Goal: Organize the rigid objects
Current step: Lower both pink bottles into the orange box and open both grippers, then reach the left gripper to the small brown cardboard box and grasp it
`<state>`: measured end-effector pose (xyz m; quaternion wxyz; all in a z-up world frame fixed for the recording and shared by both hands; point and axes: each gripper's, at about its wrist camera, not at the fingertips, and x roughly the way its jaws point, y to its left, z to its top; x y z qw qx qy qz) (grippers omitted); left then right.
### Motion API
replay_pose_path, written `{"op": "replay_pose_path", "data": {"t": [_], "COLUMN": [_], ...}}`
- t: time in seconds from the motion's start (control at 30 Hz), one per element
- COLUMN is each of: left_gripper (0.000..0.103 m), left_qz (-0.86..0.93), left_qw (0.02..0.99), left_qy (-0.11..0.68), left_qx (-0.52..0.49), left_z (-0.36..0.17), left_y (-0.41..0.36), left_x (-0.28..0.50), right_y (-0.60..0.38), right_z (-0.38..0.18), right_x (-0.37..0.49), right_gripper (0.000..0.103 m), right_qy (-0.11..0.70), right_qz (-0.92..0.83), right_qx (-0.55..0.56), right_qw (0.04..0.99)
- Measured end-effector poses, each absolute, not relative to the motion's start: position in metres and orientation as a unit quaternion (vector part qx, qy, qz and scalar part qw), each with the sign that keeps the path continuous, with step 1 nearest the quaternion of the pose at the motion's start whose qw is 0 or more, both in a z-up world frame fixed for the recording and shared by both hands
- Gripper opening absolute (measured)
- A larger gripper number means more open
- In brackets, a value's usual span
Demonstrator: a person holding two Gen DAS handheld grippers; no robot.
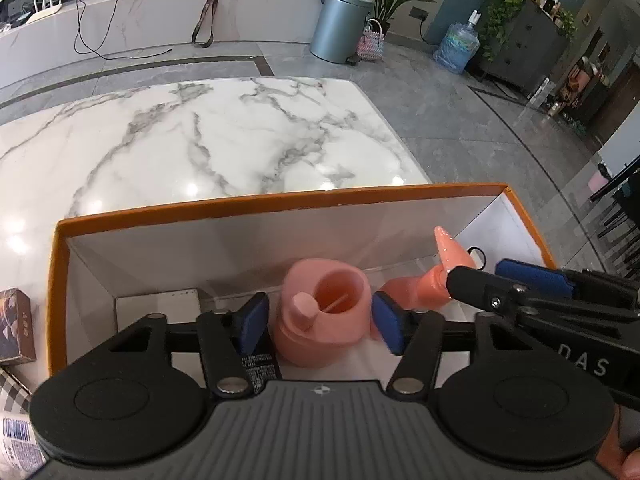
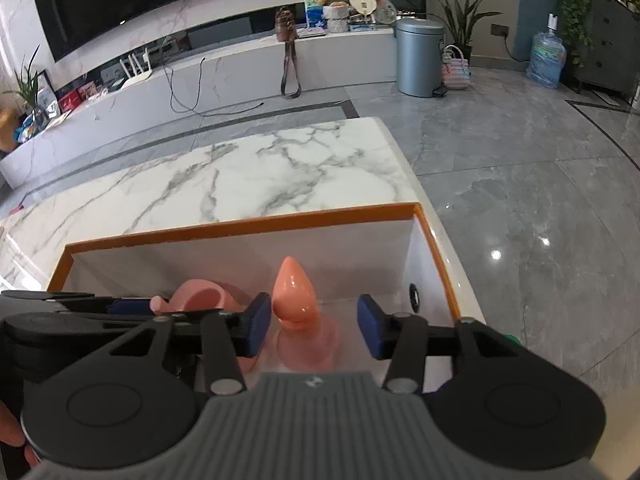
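We see both grippers open inside the orange-rimmed white cardboard box [image 1: 256,208]: the left gripper [image 1: 318,322] straddles a light, stiff pink plastic cup [image 1: 326,316], best gripped across its walls, and the right gripper [image 2: 314,326] straddles a glossy, likely slippery orange cone [image 2: 294,292].

Bright, even daylight; small glare spots on the glossy white marble tabletop [image 1: 224,140] and grey tiled floor [image 2: 520,208]. Fisheye bending curves every edge; corners darken.

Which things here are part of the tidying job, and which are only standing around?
Part of the job:
- orange-edged box
- pink cup-shaped piece, between the left gripper pads
- orange cone-tipped piece, between the right gripper pads

Only standing around:
- grey bin
- water jug
- potted plant
- brown bag
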<state>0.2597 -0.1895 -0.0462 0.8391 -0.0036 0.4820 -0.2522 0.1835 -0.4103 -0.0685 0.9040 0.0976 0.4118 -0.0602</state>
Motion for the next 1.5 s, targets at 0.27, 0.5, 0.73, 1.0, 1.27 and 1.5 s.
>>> {"op": "replay_pose_path", "data": {"t": [0.27,0.5,0.73,1.0,1.27,1.5], "left_gripper": [0.075,0.074,0.074,0.074,0.074,0.071], "left_qz": [-0.263,-0.263,-0.251,-0.216,-0.188,-0.152], "left_qw": [0.849,0.87,0.893,0.922,0.928,0.927], "left_qy": [0.458,0.416,0.372,0.32,0.318,0.342], "left_qx": [0.009,0.021,0.026,0.034,0.036,0.02], "left_z": [-0.028,0.004,0.04,0.064,0.068,0.054], "left_y": [-0.186,-0.164,-0.129,-0.082,-0.031,0.01], "left_x": [0.242,0.216,0.184,0.148,0.128,0.113], "right_y": [-0.408,-0.393,-0.364,-0.314,-0.261,-0.204], "right_z": [-0.056,-0.036,-0.016,0.005,0.015,0.007], "right_x": [0.163,0.141,0.121,0.091,0.075,0.064], "right_gripper": [0.052,0.056,0.057,0.063,0.062,0.055], "right_qy": [0.4,0.378,0.36,0.332,0.32,0.324], "right_qz": [-0.062,-0.058,-0.035,0.008,0.052,0.11], "right_qx": [0.101,0.1,0.094,0.086,0.089,0.09], "right_qw": [0.909,0.918,0.927,0.939,0.942,0.935]}}
